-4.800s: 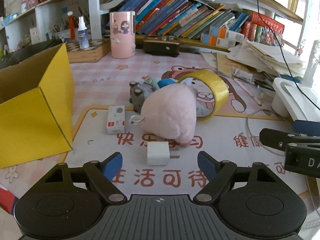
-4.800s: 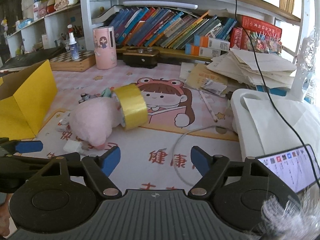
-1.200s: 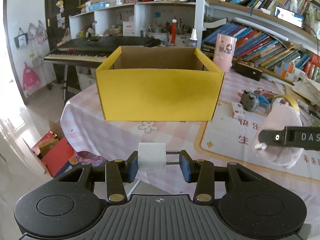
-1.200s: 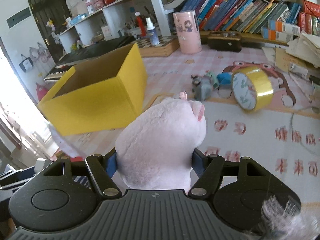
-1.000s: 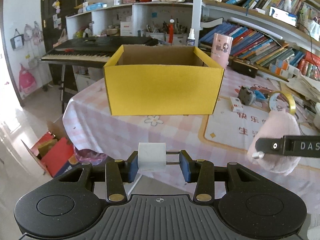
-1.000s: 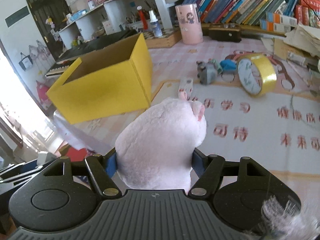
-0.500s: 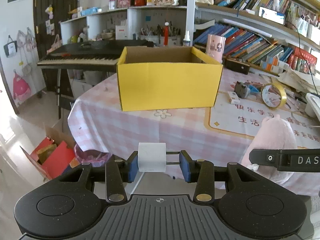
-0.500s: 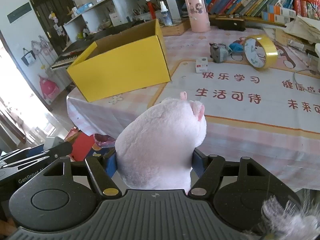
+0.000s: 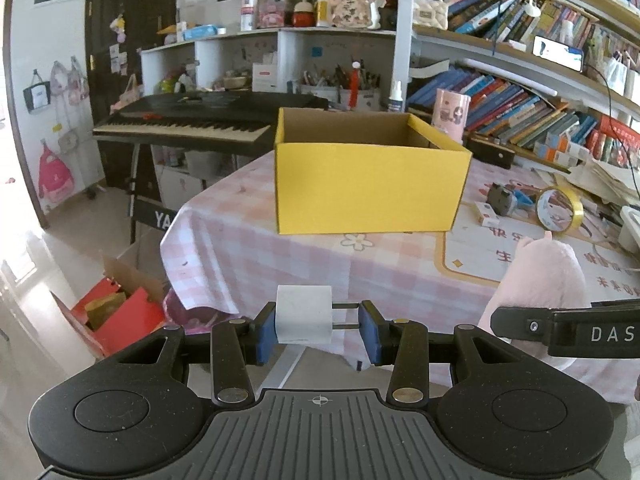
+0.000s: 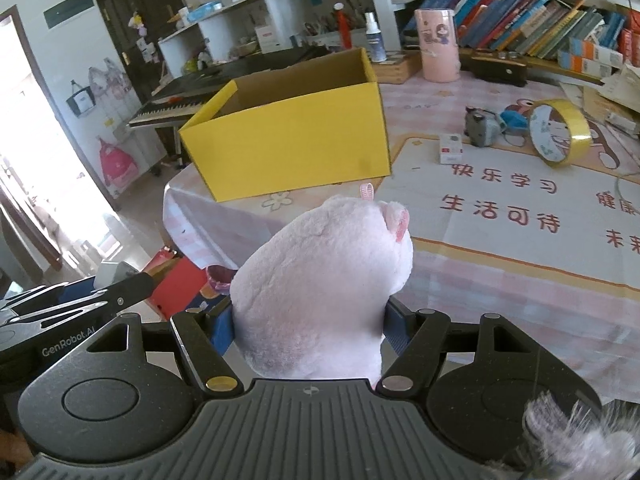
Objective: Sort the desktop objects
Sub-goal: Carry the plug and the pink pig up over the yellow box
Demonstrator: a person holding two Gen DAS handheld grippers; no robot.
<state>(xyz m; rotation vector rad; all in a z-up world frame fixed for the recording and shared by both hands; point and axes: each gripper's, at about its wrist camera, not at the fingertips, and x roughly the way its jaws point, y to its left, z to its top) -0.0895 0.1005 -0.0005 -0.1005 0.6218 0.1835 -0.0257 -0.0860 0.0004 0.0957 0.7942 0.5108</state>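
White charger block [image 9: 304, 314] is clamped in my left gripper [image 9: 318, 328], jaws narrow: one blue pad on its flat side, the other against its prongs. I have it hanging off the near edge of the table [image 9: 280, 248], over the floor.

Right gripper [image 10: 308, 334] has its jaws about half wide, closed on the pink plush toy [image 10: 324, 288]. The toy fills the gap between the pads and bulges up above them. It also sits off the table's near edge. From the left wrist view I see the same plush [image 9: 540, 280] to the right, with one right finger across it.

Yellow cardboard box [image 9: 370, 188] stands open-topped on the checked cloth, ahead of both grippers. Interior not visible from here.

Right of the box on the mat: small white carton [image 10: 451, 148], grey gadget [image 10: 480, 124], yellow tape roll [image 10: 558, 138] on edge, all well apart from my grippers.
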